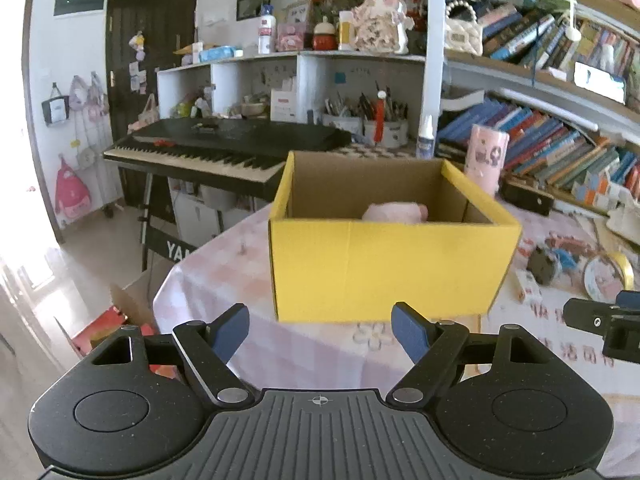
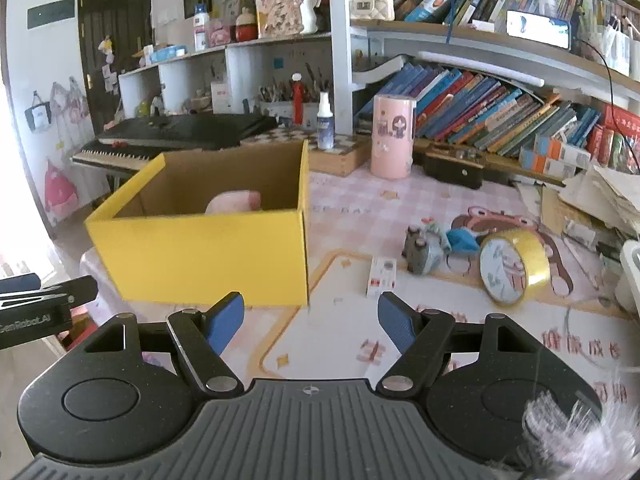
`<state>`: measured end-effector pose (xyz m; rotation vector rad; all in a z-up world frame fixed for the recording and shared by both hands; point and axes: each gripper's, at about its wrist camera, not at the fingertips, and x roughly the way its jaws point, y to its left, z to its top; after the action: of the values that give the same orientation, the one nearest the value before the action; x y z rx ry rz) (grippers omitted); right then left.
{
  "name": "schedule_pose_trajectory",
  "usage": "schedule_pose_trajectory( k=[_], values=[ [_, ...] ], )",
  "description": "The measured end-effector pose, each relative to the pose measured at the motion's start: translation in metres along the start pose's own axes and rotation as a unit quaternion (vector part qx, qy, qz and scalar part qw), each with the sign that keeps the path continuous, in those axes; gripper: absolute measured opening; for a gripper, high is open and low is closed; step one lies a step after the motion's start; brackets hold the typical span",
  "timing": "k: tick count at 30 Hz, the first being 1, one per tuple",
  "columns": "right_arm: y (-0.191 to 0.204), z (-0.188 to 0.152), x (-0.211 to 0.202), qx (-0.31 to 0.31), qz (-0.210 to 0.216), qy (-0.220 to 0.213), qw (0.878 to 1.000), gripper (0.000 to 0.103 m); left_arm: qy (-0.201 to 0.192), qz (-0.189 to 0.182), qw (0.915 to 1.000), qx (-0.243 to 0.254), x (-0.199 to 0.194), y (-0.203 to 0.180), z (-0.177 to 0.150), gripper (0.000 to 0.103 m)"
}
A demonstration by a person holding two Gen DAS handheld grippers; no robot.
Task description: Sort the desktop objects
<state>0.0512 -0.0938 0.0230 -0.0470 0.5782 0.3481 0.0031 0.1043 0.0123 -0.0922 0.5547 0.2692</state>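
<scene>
A yellow cardboard box [image 1: 384,268] stands open on the pink tablecloth, also in the right wrist view [image 2: 200,258]. A pink soft object [image 1: 396,212] lies inside it [image 2: 234,202]. My left gripper [image 1: 320,330] is open and empty, just short of the box's near wall. My right gripper [image 2: 310,320] is open and empty, near the box's right corner. On the cloth to the right lie a small white and red carton [image 2: 382,276], a grey toy [image 2: 420,250], a blue item [image 2: 462,240] and a yellow tape roll [image 2: 514,272].
A pink cylinder [image 2: 392,136] and a spray bottle [image 2: 325,122] stand behind the box. Bookshelves [image 2: 500,112] fill the back right. A black keyboard piano [image 1: 224,144] stands at the left, past the table edge. Paper stacks [image 2: 600,196] sit at the far right.
</scene>
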Motion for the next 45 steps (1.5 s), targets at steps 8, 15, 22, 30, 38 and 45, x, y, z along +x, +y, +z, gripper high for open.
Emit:
schedule_pose_trajectory(
  k=[8,15,22,30,38,45],
  values=[
    [0.012,-0.025,-0.017,-0.01,0.0,0.014,1.0,0.073,0.014,-0.008,0.9996,0.021,-0.015,-0.004,-0.017,0.086],
    [0.02,-0.038,-0.026,-0.019,0.006,0.024,1.0,0.073,0.02,-0.012,0.9994,0.025,-0.023,-0.004,-0.024,0.086],
    [0.022,-0.045,-0.031,-0.016,0.008,0.037,0.999,0.073,0.027,-0.023,0.9989,0.03,-0.029,-0.007,-0.03,0.086],
    [0.012,-0.056,-0.039,0.006,-0.021,0.048,0.999,0.073,0.039,-0.047,0.9972,0.044,-0.03,-0.015,-0.037,0.086],
    [0.002,-0.065,-0.048,0.025,-0.052,0.053,0.997,0.073,0.045,-0.079,0.994,0.061,-0.028,-0.029,-0.037,0.086],
    [-0.013,-0.069,-0.054,0.05,-0.086,0.057,0.993,0.073,0.043,-0.112,0.9887,0.09,-0.025,-0.048,-0.035,0.086]
  ],
)
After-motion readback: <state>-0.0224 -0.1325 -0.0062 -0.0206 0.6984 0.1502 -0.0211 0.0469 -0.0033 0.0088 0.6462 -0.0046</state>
